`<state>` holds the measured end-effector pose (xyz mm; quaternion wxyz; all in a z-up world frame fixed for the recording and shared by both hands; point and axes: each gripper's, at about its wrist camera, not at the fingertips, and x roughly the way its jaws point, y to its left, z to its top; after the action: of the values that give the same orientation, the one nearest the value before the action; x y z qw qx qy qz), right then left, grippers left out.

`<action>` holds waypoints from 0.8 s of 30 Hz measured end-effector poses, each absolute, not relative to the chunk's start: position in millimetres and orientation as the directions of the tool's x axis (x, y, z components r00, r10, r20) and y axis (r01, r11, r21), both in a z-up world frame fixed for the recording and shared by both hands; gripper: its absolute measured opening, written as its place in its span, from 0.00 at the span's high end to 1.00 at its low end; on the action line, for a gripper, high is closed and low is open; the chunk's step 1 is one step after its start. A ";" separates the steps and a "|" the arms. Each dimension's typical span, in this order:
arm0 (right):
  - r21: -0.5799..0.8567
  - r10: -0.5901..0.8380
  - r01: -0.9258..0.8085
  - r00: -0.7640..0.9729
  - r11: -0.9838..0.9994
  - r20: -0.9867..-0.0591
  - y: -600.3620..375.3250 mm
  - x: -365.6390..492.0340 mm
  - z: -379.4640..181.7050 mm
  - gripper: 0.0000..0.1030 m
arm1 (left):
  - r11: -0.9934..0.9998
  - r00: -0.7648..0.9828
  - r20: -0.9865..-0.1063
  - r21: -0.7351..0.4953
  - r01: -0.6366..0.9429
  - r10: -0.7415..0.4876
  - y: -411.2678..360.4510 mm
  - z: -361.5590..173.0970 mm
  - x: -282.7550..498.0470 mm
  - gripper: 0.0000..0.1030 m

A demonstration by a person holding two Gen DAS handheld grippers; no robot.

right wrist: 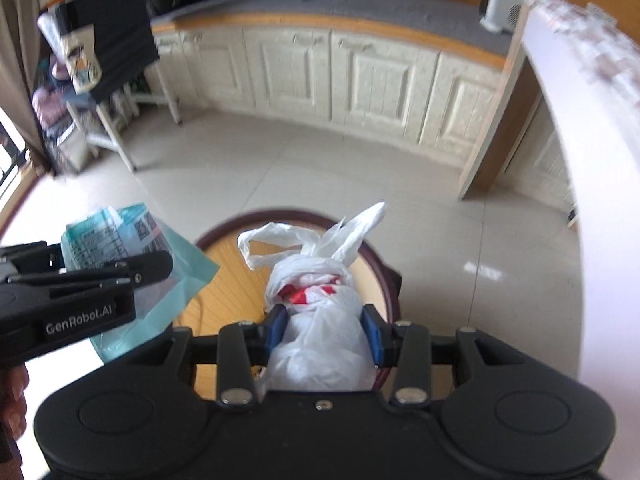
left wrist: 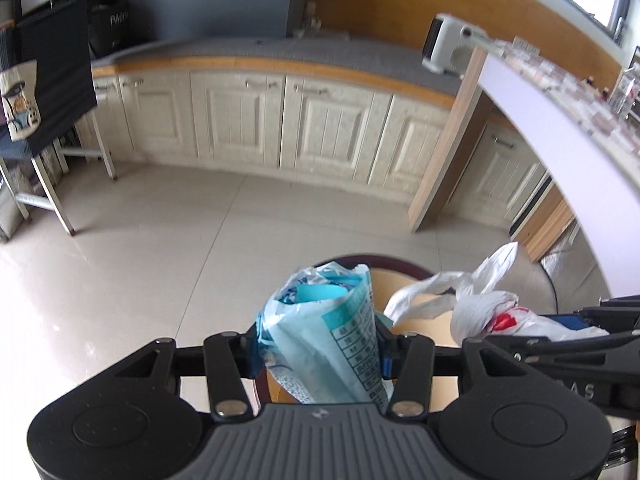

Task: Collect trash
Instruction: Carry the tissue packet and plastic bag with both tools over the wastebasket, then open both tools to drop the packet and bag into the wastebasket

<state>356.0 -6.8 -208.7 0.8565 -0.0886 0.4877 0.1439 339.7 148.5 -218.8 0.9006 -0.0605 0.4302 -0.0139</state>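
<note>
the left gripper (left wrist: 318, 354) is squeezed tight on a blue wrapper (left wrist: 320, 332), a crumpled pack with small print on it. the wrapper stands up tall between the two blue pads, and its open top points away from the hand. the right gripper (right wrist: 325, 334) is squeezed tight on a white bag (right wrist: 320, 320), tied in a knot at the top, with something red showing through.

both things are held up over a round wooden stool (right wrist: 232, 264) with a dark rim. from the stool, the wrapper is up and to the left, and the white bag is up over the middle. the two grippers are close beside each other, the left one just beside the white bag's loose ears.

past the stool there is pale tile floor (left wrist: 160, 240) and then a row of cream cupboards (left wrist: 280, 120).

i see no bin anywhere. so i think the next move is to carry both away from the stool to wherever the trash goes. both hands are full, so neither can pick up more.
</note>
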 end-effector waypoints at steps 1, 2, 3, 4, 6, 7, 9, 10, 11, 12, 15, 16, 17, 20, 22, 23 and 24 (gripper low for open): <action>-0.016 0.156 -0.345 0.465 0.939 -0.871 -5.0 358.8 -214.2 0.59 | 0.992 0.620 -0.781 -0.120 -0.027 -0.078 149.1 -224.1 341.8 0.51; -0.022 0.150 -0.354 0.450 0.935 -0.881 -3.6 361.6 -220.1 0.59 | 0.993 0.612 -0.787 -0.119 -0.027 -0.077 149.2 -229.6 344.4 0.51; -0.029 0.142 -0.361 0.437 0.932 -0.888 -2.4 364.4 -225.0 0.59 | 0.993 0.602 -0.794 -0.114 -0.023 -0.077 148.7 -234.5 347.3 0.51; -0.034 0.136 -0.368 0.426 0.929 -0.894 -0.9 366.8 -229.4 0.59 | 0.994 0.593 -0.802 -0.109 -0.020 -0.076 148.1 -239.8 350.5 0.51; -0.039 0.130 -0.380 0.410 0.924 -0.903 2.2 371.3 -235.8 0.59 | 0.995 0.577 -0.814 -0.100 -0.016 -0.073 146.8 -248.6 356.8 0.51; -0.039 0.131 -0.384 0.406 0.922 -0.904 4.0 373.8 -238.5 0.59 | 0.995 0.568 -0.820 -0.096 -0.014 -0.071 145.7 -252.7 360.6 0.51; -0.037 0.135 -0.395 0.399 0.918 -0.907 7.3 377.7 -243.2 0.59 | 0.996 0.552 -0.831 -0.091 -0.008 -0.071 143.6 -260.4 365.8 0.51; -0.036 0.136 -0.399 0.396 0.916 -0.908 9.1 379.2 -245.1 0.59 | 0.996 0.545 -0.835 -0.088 -0.006 -0.070 142.7 -263.8 368.1 0.50; -0.033 0.141 -0.402 0.395 0.915 -0.908 10.0 380.9 -246.2 0.59 | 0.997 0.538 -0.840 -0.083 -0.004 -0.068 141.1 -266.9 369.9 0.50; -0.027 0.147 -0.405 0.391 0.914 -0.908 11.3 382.6 -247.9 0.58 | 0.997 0.532 -0.844 -0.078 -0.001 -0.065 140.6 -270.0 371.6 0.50; -0.017 0.158 -0.416 0.382 0.909 -0.911 14.9 385.5 -252.0 0.57 | 0.998 0.518 -0.854 -0.069 -0.001 -0.059 140.2 -277.7 376.4 0.50; -0.016 0.160 -0.422 0.380 0.907 -0.911 15.6 386.1 -252.6 0.55 | 0.998 0.514 -0.856 -0.067 0.000 -0.058 140.2 -279.2 377.7 0.50; -0.016 0.162 -0.426 0.380 0.905 -0.911 16.3 386.1 -252.6 0.53 | 0.998 0.510 -0.859 -0.065 0.001 -0.056 140.4 -281.0 379.0 0.50; -0.019 0.159 -0.429 0.376 0.903 -0.913 18.2 385.3 -251.9 0.39 | 0.998 0.500 -0.864 -0.056 0.003 -0.050 139.1 -283.2 382.5 0.50; -0.024 0.156 -0.440 0.369 0.898 -0.916 19.4 384.4 -251.5 0.37 | 0.999 0.498 -0.866 -0.051 0.008 -0.048 138.5 -283.9 383.8 0.49; -0.030 0.150 -0.445 0.366 0.895 -0.919 19.4 384.1 -251.7 0.37 | 0.999 0.497 -0.866 -0.048 0.011 -0.047 137.5 -284.2 384.2 0.48; -0.036 0.144 -0.449 0.360 0.893 -0.922 19.8 383.9 -252.2 0.36 | 0.999 0.496 -0.867 -0.047 0.011 -0.046 136.4 -284.6 384.8 0.45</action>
<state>383.9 19.8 -252.2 0.8121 -0.1424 0.5355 0.1827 384.8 136.4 -284.6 0.8648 -0.0176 0.5016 -0.0163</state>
